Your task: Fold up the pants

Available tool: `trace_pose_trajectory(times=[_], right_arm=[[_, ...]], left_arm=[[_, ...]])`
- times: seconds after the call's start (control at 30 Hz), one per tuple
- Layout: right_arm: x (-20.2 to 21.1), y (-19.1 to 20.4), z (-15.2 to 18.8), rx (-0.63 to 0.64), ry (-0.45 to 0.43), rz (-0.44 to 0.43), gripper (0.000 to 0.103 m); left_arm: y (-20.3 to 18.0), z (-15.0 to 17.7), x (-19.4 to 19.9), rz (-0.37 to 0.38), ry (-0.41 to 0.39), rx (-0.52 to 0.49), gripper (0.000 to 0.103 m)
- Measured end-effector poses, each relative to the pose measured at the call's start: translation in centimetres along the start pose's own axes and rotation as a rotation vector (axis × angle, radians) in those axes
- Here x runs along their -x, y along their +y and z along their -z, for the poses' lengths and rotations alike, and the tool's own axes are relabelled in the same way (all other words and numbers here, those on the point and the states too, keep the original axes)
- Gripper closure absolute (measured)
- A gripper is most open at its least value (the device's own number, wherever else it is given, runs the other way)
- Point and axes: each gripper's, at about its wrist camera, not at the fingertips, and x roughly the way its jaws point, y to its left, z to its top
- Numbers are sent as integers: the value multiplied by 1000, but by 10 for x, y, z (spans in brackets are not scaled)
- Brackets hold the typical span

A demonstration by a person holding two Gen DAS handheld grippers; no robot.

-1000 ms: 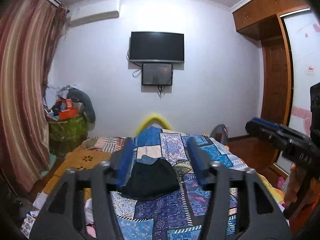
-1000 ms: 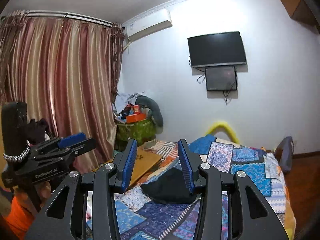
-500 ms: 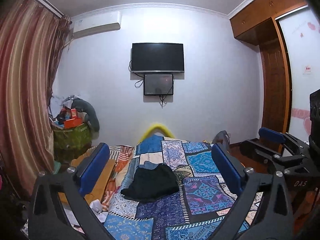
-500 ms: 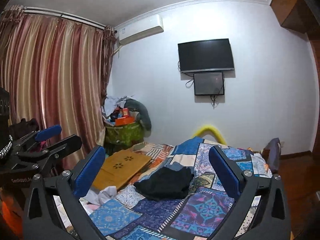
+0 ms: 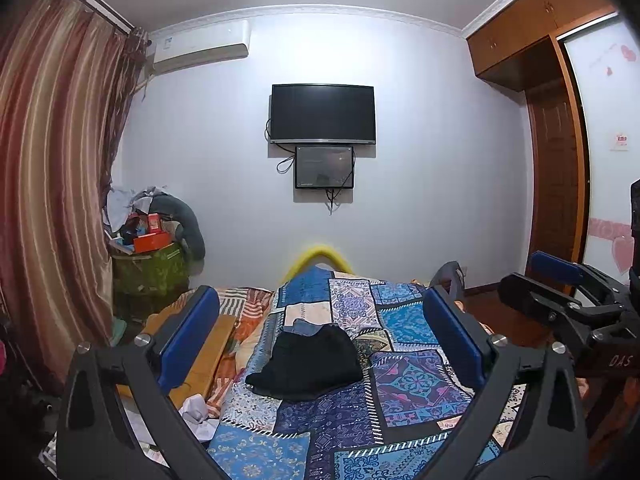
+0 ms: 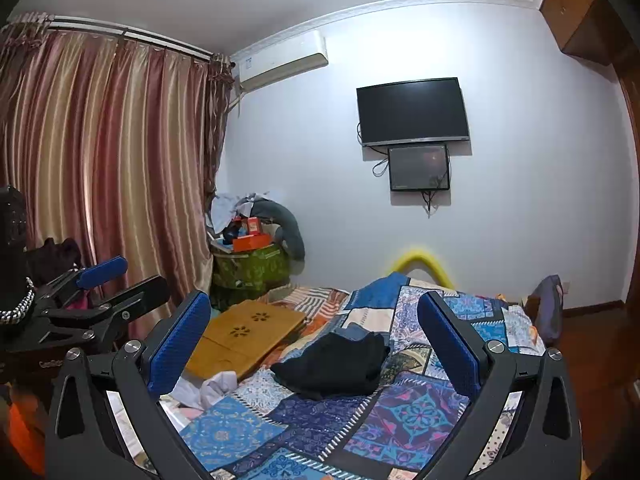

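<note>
A pair of black cloth pants (image 5: 308, 360) lies in a compact dark heap on the blue patchwork quilt (image 5: 416, 376) that covers the bed, with a scrap of denim-blue fabric (image 5: 306, 326) showing at the heap's far edge; whether the heap is a finished fold or a loose bundle cannot be told, since its edges are rounded and its layers do not show. Nearer than the pants, well apart from them and above the quilt, the left gripper (image 5: 320, 344) and the right gripper (image 6: 316, 340) each hold their blue-padded jaws spread wide with nothing between them. If the heap is to be handled, the soft, dark cloth could let a jaw catch one layer only and drag the pile askew, or pinch the quilt beneath along with it. Left of the pants a yellow wooden board with flower cut-outs (image 6: 244, 336) rests at the bed's edge beside crumpled white cloth (image 6: 212, 390). Beyond the board, in the corner by the striped pink curtain (image 6: 108, 168), a green patterned basket (image 6: 250, 270) is heaped with an orange box (image 6: 250, 242), clothes and a grey cushion (image 6: 288, 226).
</note>
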Motion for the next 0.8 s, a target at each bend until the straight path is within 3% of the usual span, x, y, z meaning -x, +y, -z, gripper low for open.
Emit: trace_pose_trajectory(times=[0.8], right_arm=[[1, 0, -1, -14, 19, 7, 0]], left_arm=[[5, 8, -10, 3, 33, 43, 0]])
